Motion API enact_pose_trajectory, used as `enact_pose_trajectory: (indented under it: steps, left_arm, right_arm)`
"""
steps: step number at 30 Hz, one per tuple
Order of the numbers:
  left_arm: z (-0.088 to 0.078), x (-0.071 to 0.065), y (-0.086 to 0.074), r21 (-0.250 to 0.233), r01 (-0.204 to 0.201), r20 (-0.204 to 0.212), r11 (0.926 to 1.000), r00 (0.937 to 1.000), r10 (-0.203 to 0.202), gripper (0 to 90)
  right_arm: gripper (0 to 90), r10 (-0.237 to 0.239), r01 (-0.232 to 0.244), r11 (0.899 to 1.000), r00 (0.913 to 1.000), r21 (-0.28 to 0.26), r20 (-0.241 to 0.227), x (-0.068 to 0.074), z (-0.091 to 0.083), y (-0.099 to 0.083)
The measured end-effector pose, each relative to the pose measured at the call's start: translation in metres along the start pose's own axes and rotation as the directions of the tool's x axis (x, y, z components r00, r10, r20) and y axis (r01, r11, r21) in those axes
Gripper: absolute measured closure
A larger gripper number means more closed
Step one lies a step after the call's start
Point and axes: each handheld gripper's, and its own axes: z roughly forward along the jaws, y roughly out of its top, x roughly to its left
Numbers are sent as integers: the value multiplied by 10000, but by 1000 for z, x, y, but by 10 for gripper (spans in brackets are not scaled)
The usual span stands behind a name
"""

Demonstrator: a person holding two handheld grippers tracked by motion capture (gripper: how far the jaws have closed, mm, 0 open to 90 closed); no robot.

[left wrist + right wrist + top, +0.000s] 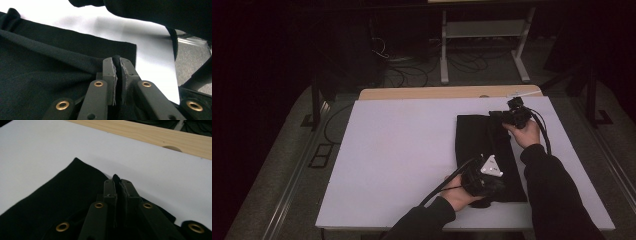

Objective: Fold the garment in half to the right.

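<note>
Two dark sleeves come in from the near edge of the counter (402, 150), and each hand carries one claw. In the high view the left claw (492, 184) is close to the near edge, a little right of the middle, with a grey three-cornered plate on its top and a cable going back toward the sleeve. Its jaws are pressed together on a fold of the black cloth (484, 145); in the left gripper view the left claw (117, 61) shows a thin ridge of the cloth (50, 75) standing up between the two pads, and the fabric pulls into a long crease away from that place.

Farther away, the right claw (498, 115) is near the far right part of the counter, above the far end of the cloth. Its jaws are also clamped on the fabric: in the right gripper view the right claw (118, 178) holds a small peak of the cloth (62, 200) between the pads, just beside the far edge of the cloth.

Between the two claws the black cloth lies on the right half of the counter as a long dark shape, running from the far side toward the near edge. One pointed corner of it rests flat on the white surface. Behind the white surface a strip of light wood (150, 133) runs along the far edge of the counter.
</note>
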Motion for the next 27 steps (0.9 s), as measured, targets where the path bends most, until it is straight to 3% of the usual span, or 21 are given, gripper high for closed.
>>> enact_pose_trajectory:
  steps: [7,16,23,27]
  left_arm:
    - [3,-2,7,31,-269,-28,9996,9996,269,824]
    - [8,-2,14,-262,-130,7,9996,9999,130,824]
    - [12,-3,17,-254,-128,62,9996,9999,130,824]
    - [15,-4,19,-217,-209,35,9995,9998,210,825]
  right_arm:
    - [819,138,-137,9998,9999,-155,62,-8,-3,-4]
    - [815,476,-473,9986,9988,-257,132,-17,1,-7]
    - [803,409,-401,9983,9990,-418,184,-17,-6,-6]
    - [723,601,-589,9972,9979,-467,251,-18,-12,-6]
